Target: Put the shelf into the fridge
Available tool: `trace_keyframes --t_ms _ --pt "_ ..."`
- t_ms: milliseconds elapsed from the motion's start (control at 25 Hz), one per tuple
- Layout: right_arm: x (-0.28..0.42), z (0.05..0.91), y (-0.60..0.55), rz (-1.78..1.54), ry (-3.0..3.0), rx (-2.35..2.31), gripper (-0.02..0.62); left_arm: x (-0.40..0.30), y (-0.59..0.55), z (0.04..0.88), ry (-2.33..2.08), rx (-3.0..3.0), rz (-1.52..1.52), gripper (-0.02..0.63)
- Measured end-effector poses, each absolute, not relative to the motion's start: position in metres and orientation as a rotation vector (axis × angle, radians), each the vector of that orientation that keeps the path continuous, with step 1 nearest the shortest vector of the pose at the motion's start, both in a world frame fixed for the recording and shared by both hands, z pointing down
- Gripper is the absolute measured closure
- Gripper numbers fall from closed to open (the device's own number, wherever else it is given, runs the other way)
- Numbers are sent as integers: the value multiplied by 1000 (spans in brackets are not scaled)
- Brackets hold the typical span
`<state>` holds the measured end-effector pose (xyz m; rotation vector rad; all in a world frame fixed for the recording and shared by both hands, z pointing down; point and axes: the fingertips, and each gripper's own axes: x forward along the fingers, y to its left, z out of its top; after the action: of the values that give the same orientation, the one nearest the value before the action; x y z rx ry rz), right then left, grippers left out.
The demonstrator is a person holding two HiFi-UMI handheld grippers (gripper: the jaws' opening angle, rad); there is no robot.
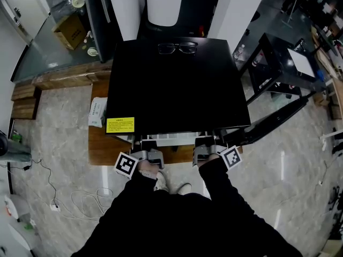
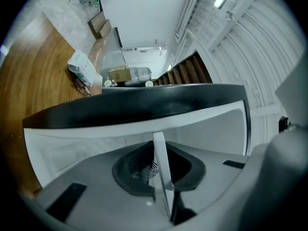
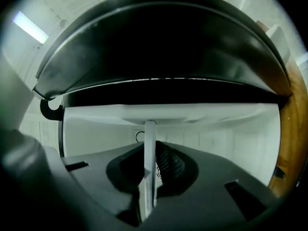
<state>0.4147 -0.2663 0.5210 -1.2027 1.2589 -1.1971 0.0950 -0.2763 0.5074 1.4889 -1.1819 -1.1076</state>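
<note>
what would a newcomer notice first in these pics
The black fridge fills the middle of the head view, with glasses lying on its top near the far edge. At its front, the left gripper and right gripper each clamp the white shelf.

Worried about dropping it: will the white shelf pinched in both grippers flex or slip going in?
Probably stiff: the shelf edge runs straight where the left gripper and right gripper pinch it. It looks thin and smooth, so it might slip. Likely light: two edge pinches hold it.
</note>
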Motion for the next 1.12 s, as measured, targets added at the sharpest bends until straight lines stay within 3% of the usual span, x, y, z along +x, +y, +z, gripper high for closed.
trace_keyframes --t_ms 840,1000,1120 --pt "413 517 -305 -1143 1269 -1209 565 96 -315 506 -1205 1526 -1121 561" --pt "397 509 -291 -1174 1368 -1194 477 103 -304 495 -1139 1586 -1116 516" --pt "381 502 -266 -1201 1475 -1177 451 118 -280 499 -1068 1612 -1053 478"
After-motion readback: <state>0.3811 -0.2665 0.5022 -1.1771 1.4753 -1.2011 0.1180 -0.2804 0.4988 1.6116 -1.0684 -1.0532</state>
